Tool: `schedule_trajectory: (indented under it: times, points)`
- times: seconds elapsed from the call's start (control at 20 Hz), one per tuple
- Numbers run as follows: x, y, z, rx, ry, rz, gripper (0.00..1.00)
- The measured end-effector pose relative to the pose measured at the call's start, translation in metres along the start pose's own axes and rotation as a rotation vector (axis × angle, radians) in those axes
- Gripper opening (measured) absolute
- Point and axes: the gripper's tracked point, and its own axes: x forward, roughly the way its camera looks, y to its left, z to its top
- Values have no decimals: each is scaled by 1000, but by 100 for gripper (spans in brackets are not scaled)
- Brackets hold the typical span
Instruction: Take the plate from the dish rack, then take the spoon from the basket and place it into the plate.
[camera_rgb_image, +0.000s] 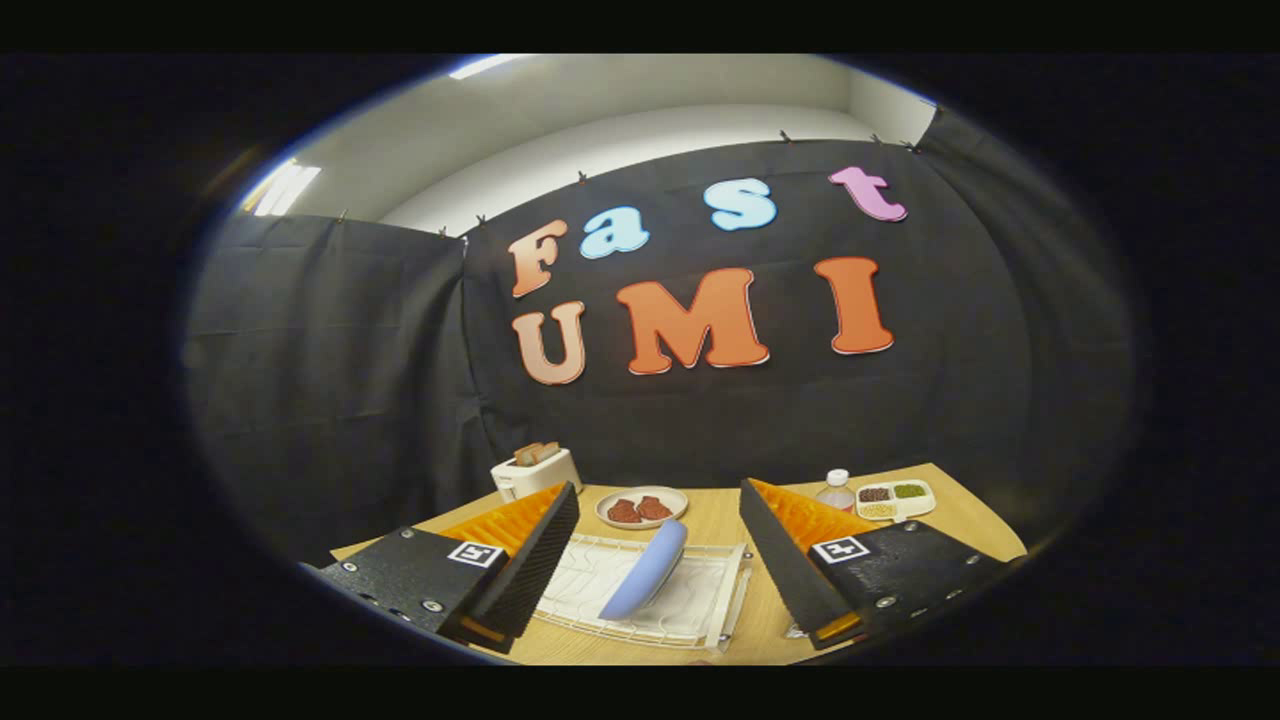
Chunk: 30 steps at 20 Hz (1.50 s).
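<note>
A pale blue plate (645, 582) stands tilted on edge in a white wire dish rack (725, 600) on the wooden table. My gripper (660, 560) is open, its two fingers spread wide to either side of the rack. The plate lies between them and slightly ahead, untouched. Nothing is held between the fingers.
Beyond the rack sits a beige plate (641, 508) with two reddish pieces of food. A white toaster (535, 470) with bread stands at the far left. A small bottle (836, 490) and a white divided dish (895, 498) of grains are at the far right.
</note>
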Motion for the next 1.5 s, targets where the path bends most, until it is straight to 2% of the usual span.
schedule_trajectory:
  times: [0.25, 0.45, 0.55, 0.75, 0.9, 1.1, 1.3, 1.5]
  points:
    - [27, -3, -32, 28, 165, 3, 96]
    - [42, -17, -70, -51, 324, -41, 96]
    - [50, -13, -87, -68, 394, -23, 95]
    - [60, 4, -116, 11, 541, 37, 95]
    - [72, 1, -127, 24, 607, 17, 94]
    - [86, 5, -142, 22, 689, 6, 84]
    - [93, 4, -159, -44, 769, -34, 70]
    - [93, 3, -167, -94, 845, -55, 62]
